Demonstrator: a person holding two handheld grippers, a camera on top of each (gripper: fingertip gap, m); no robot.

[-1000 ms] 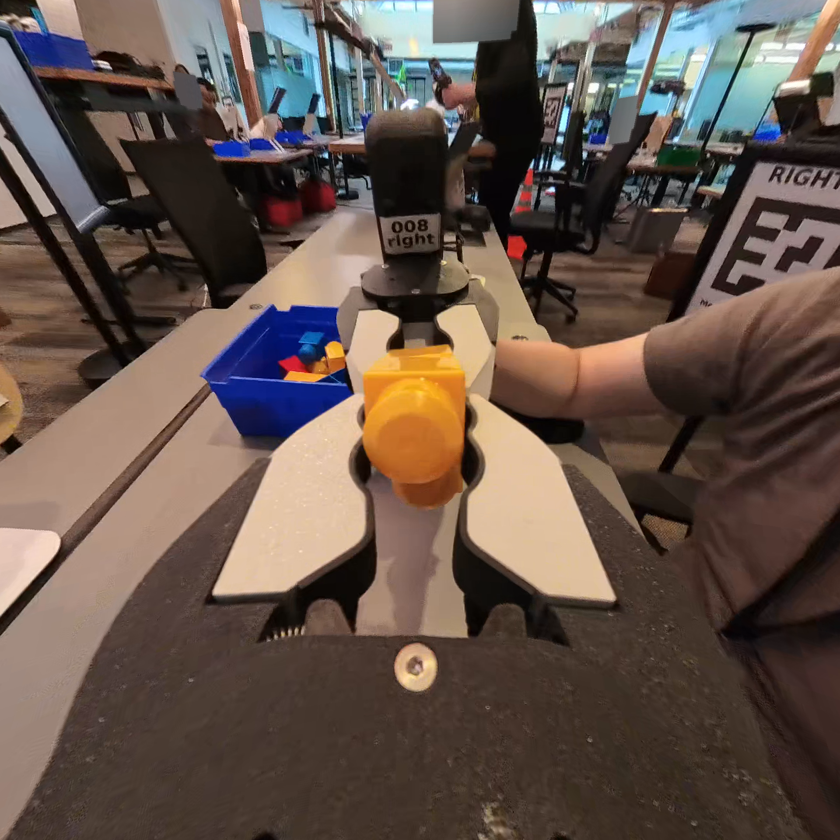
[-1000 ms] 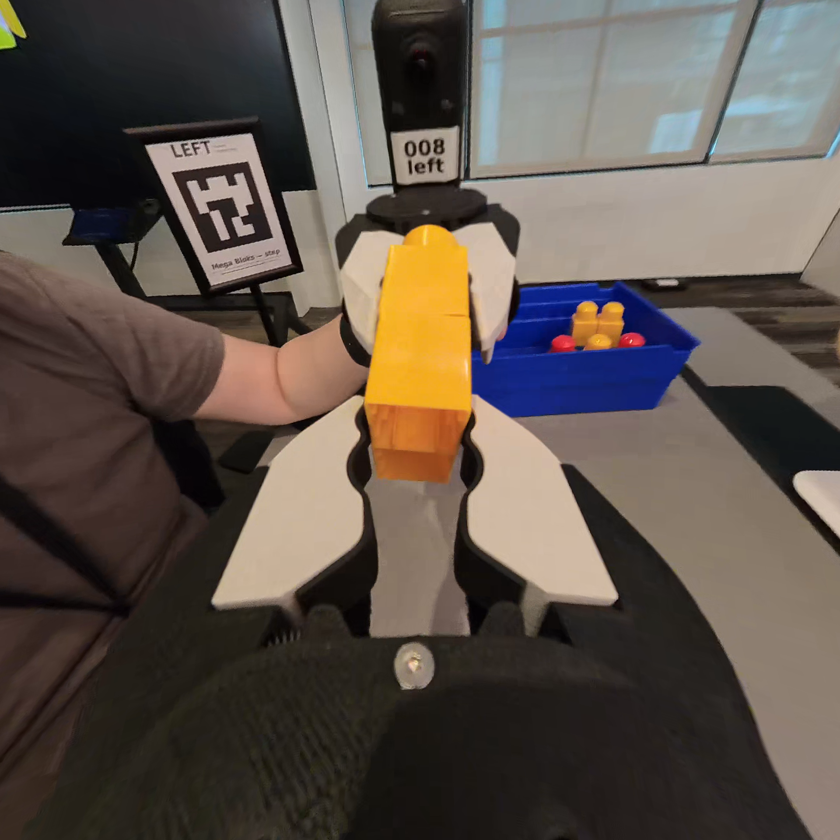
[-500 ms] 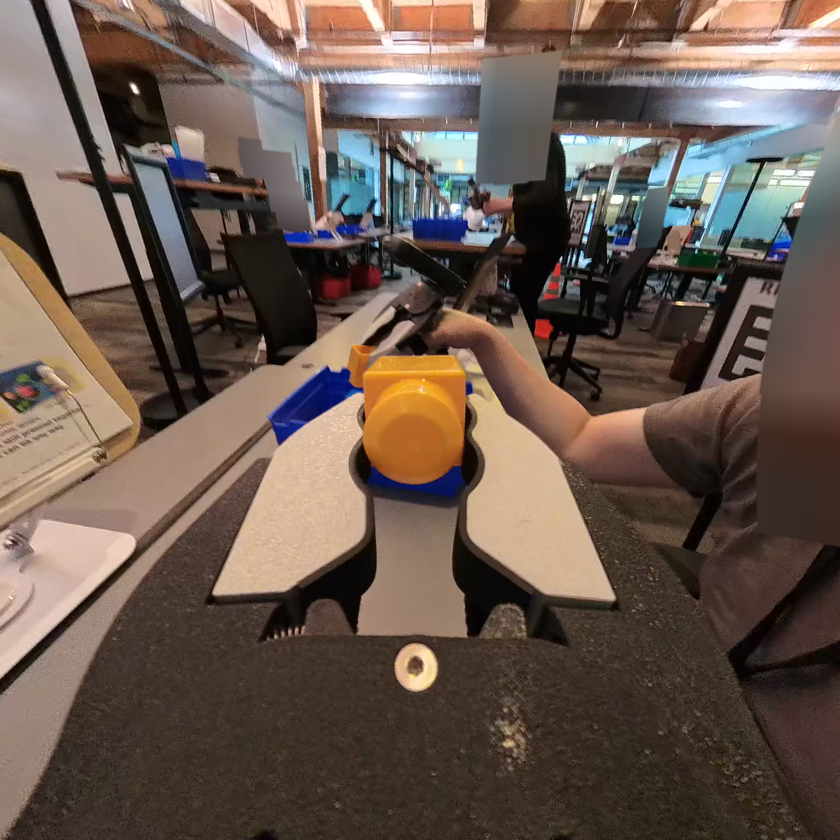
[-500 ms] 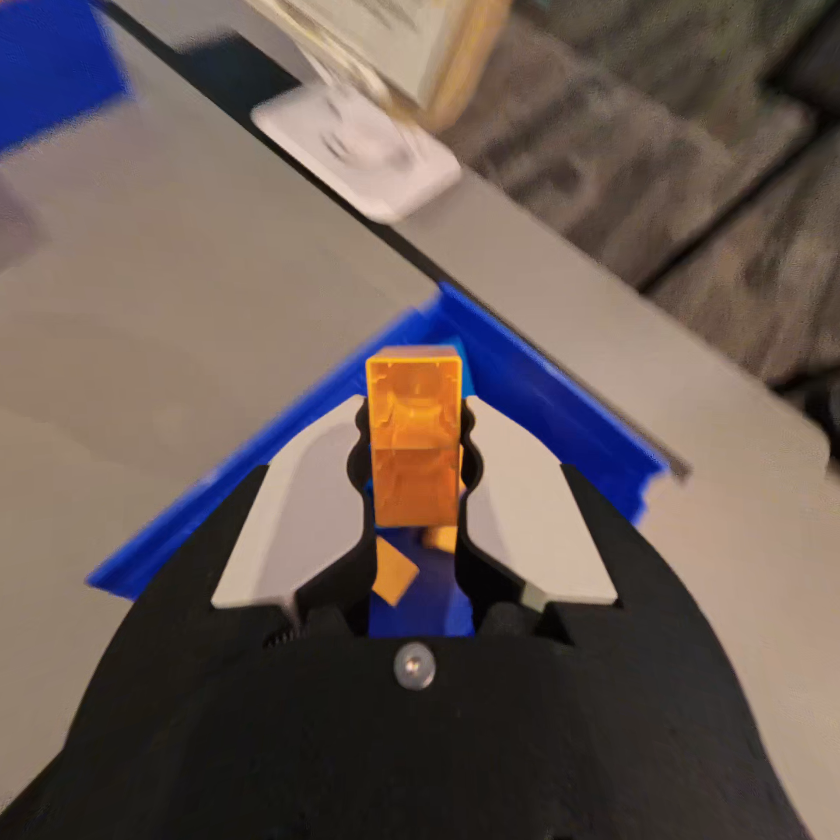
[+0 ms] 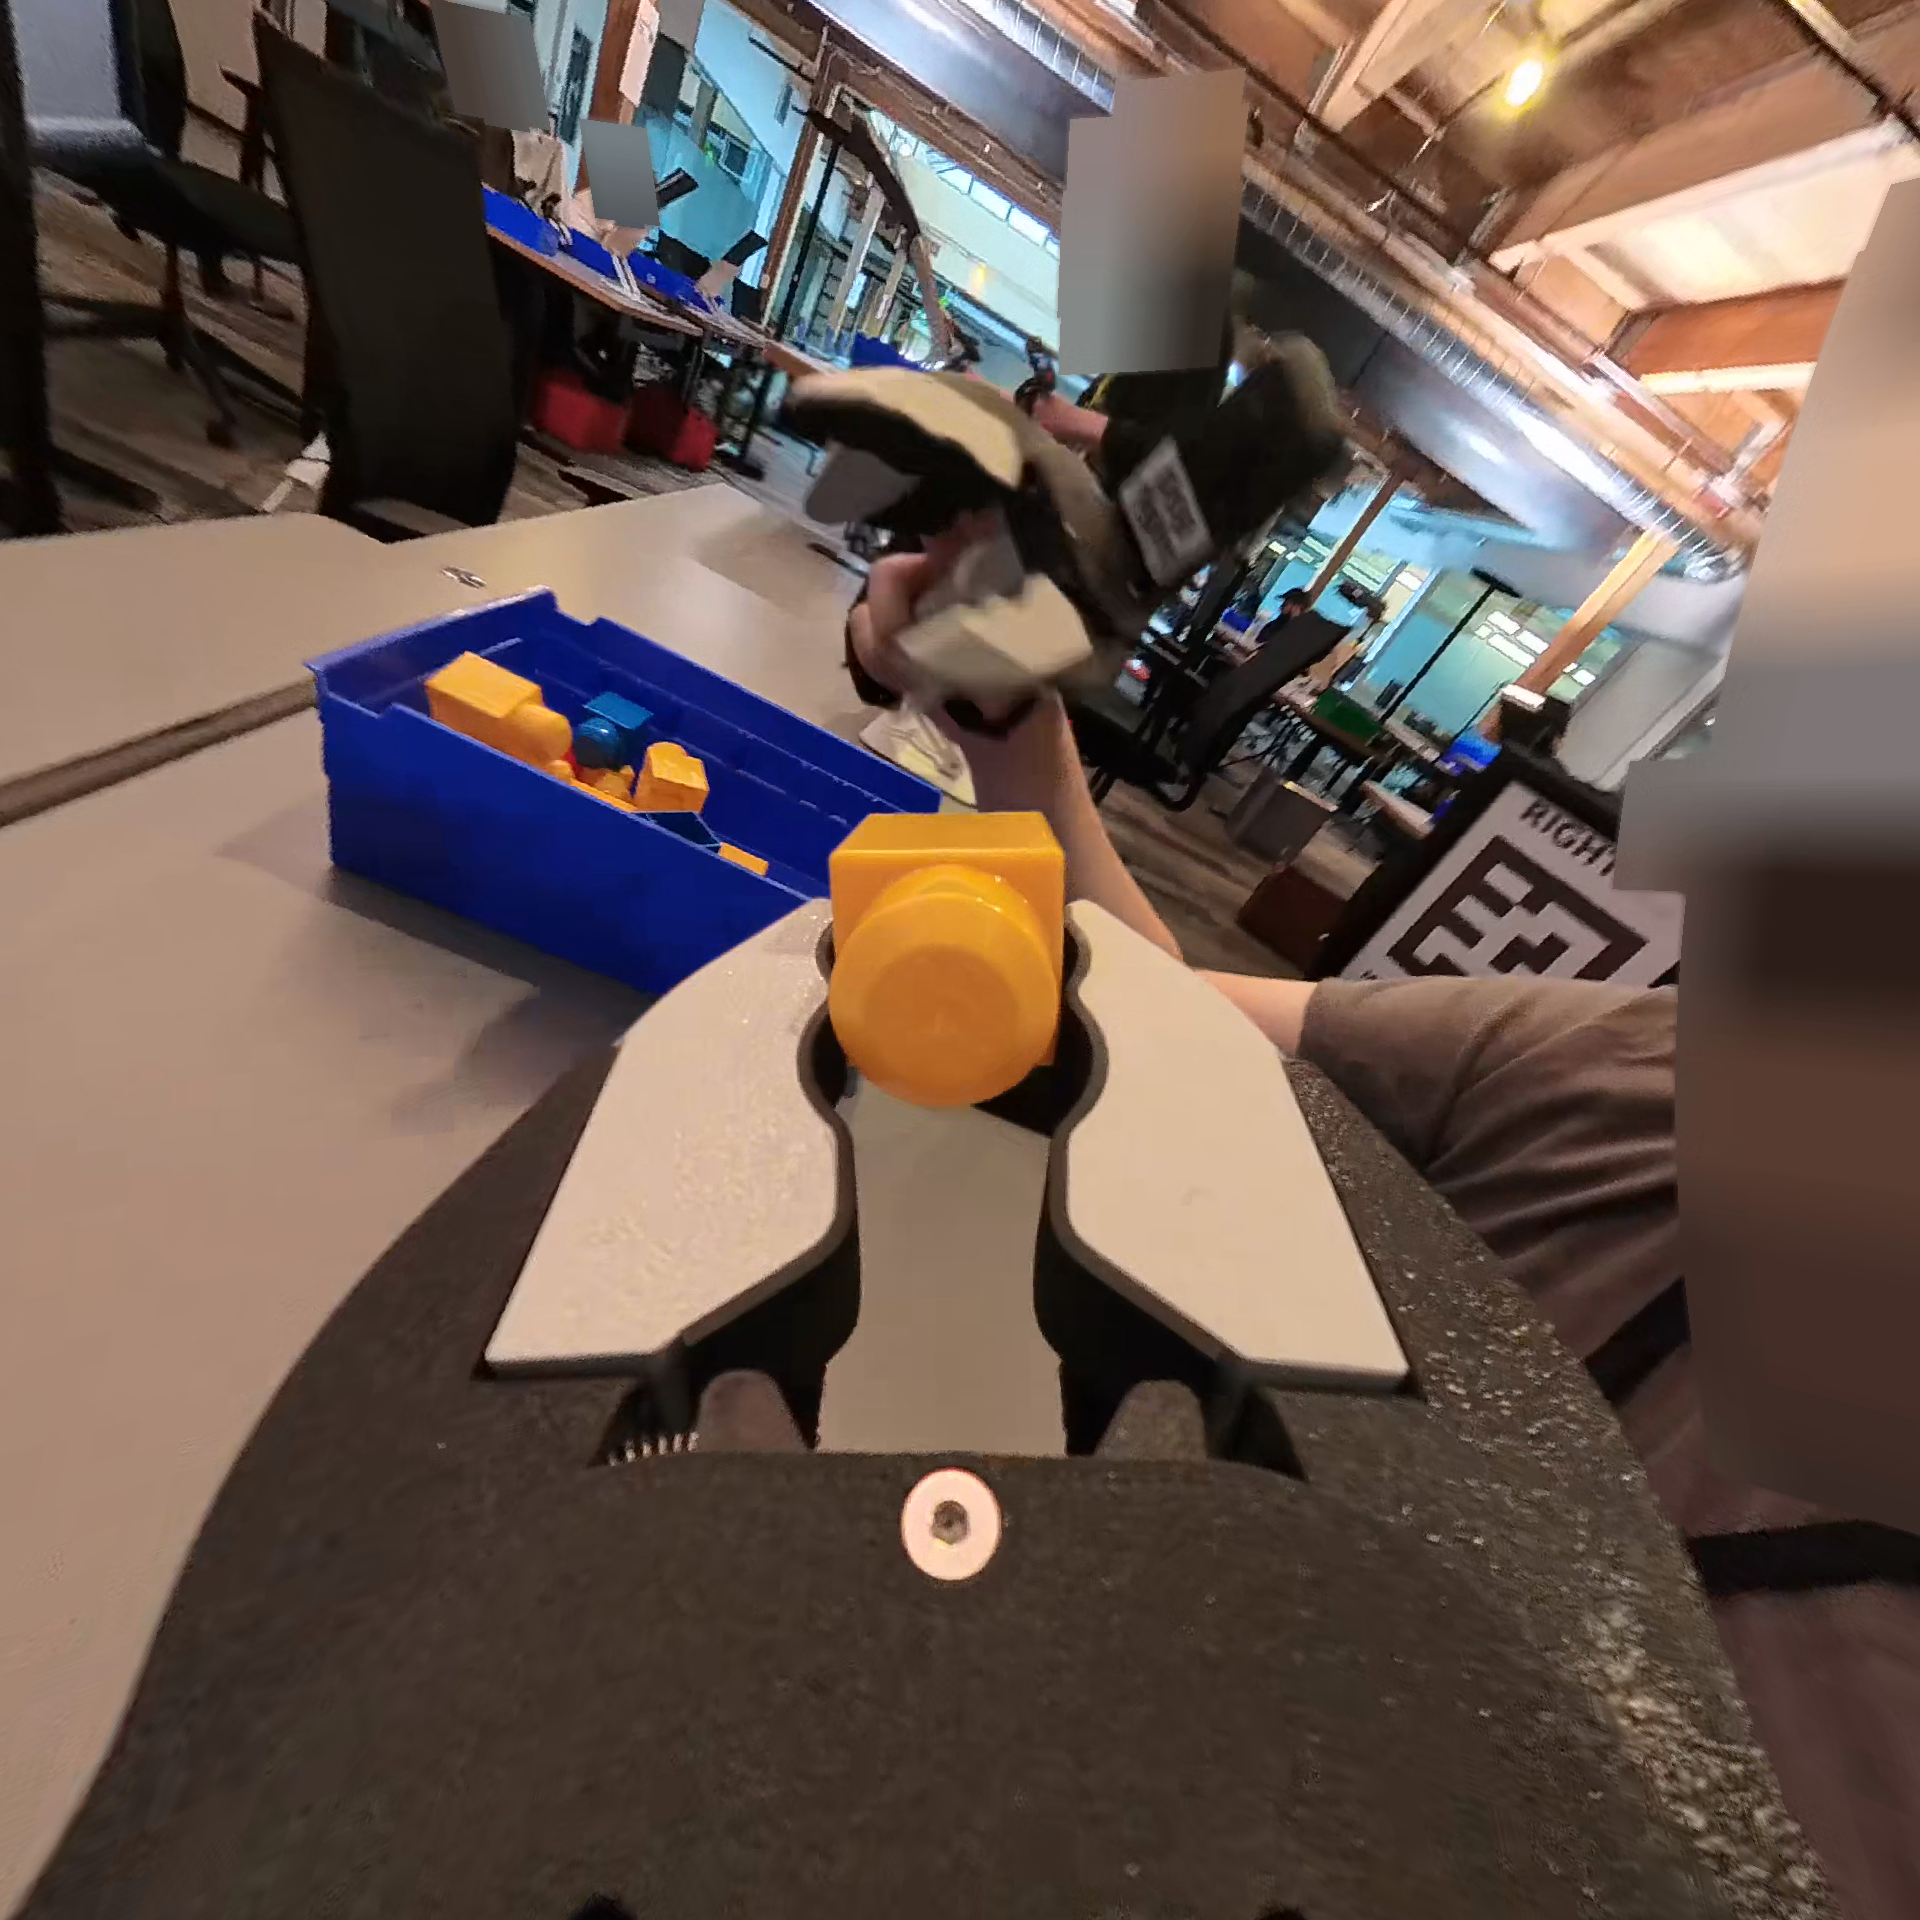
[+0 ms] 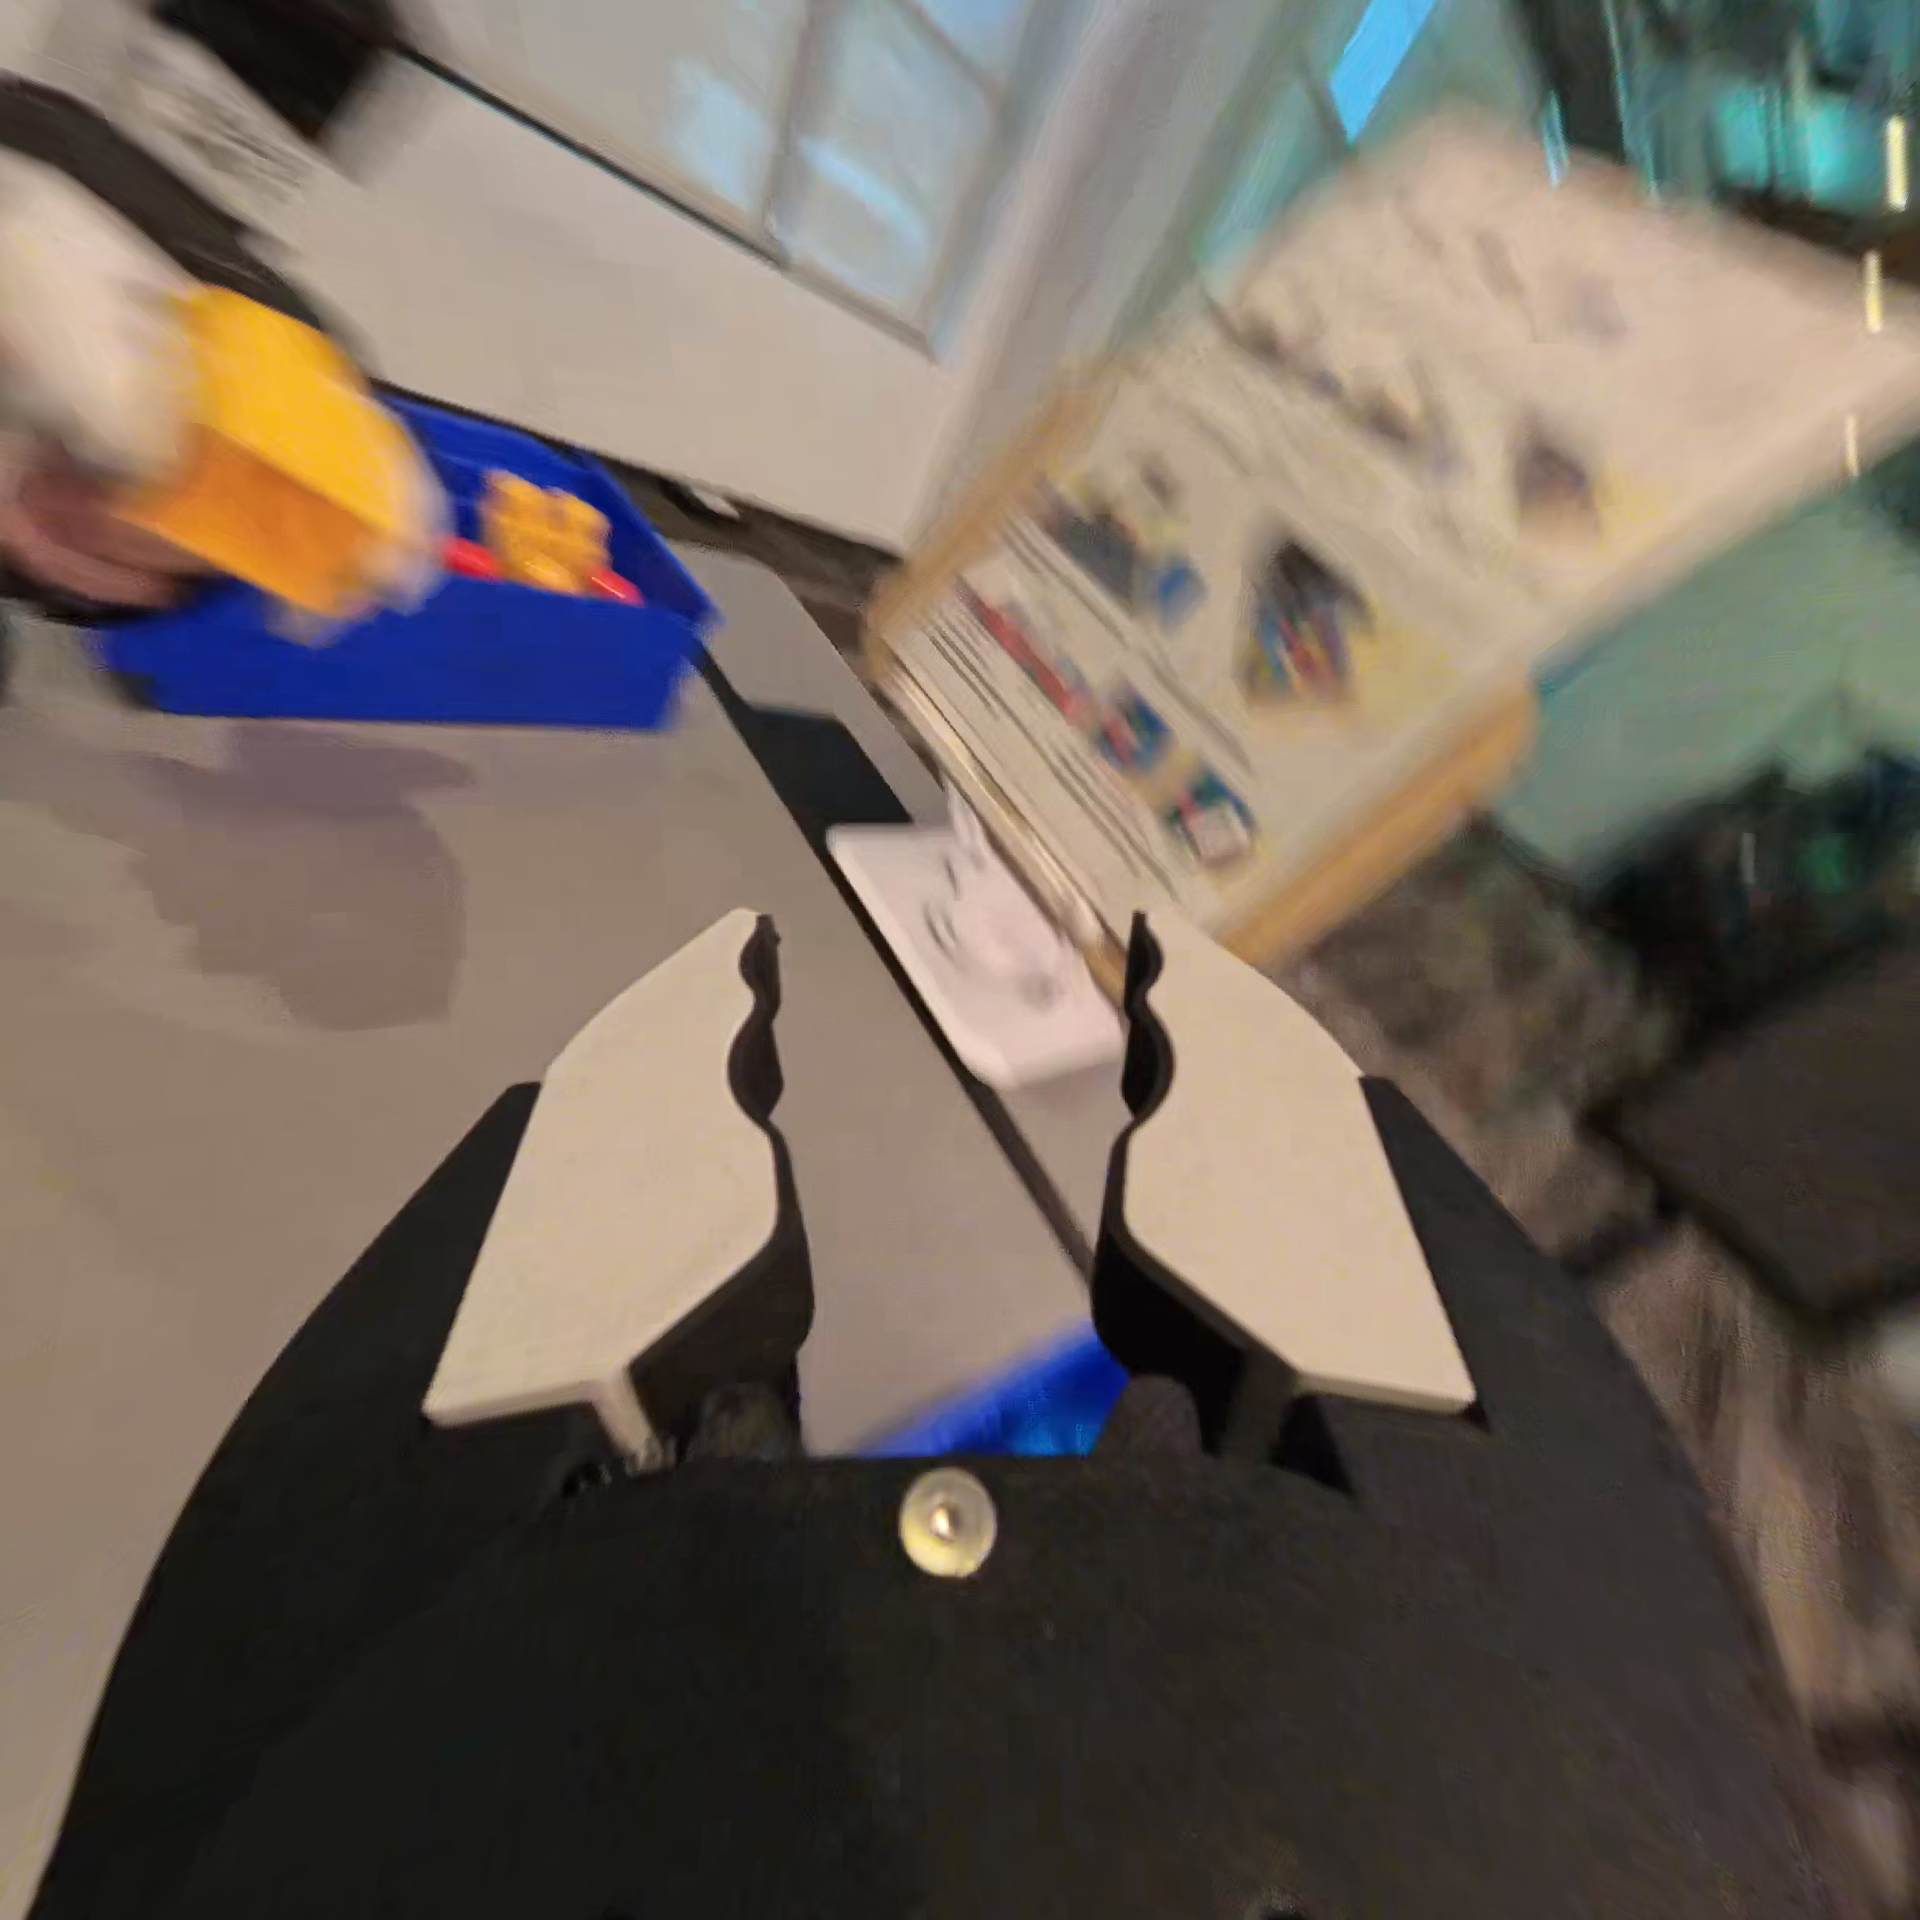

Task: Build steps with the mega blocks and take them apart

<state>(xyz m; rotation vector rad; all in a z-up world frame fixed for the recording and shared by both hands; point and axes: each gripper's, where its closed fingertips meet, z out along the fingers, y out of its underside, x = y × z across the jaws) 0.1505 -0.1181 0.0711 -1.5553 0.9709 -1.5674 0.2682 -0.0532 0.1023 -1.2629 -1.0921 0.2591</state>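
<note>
My left gripper [image 5: 945,935] is shut on a yellow block [image 5: 945,1003] whose round stud points back at the camera. It is held above the grey table [image 5: 208,1091]. A blue bin [image 5: 540,862] at left holds yellow and blue blocks [image 5: 499,701]. My right gripper [image 5: 945,540] is raised above and beyond the bin, blurred. In the right wrist view my right gripper [image 6: 951,935] is open and empty. There the left gripper's yellow block [image 6: 281,468] shows blurred at upper left, in front of a second blue bin [image 6: 416,665] with yellow and red blocks.
A marker sign [image 5: 1507,914] stands at the right. A wood-framed picture board [image 6: 1299,520] stands on a white base [image 6: 987,966] past the table's edge. A sliver of a blue bin [image 6: 997,1403] shows below my right fingers. A sleeve [image 5: 1475,1101] is at the right.
The joined yellow blocks came apart. My right gripper carried its piece over a blue bin, opened, let it go, and swung up and away. My left gripper kept its block.
</note>
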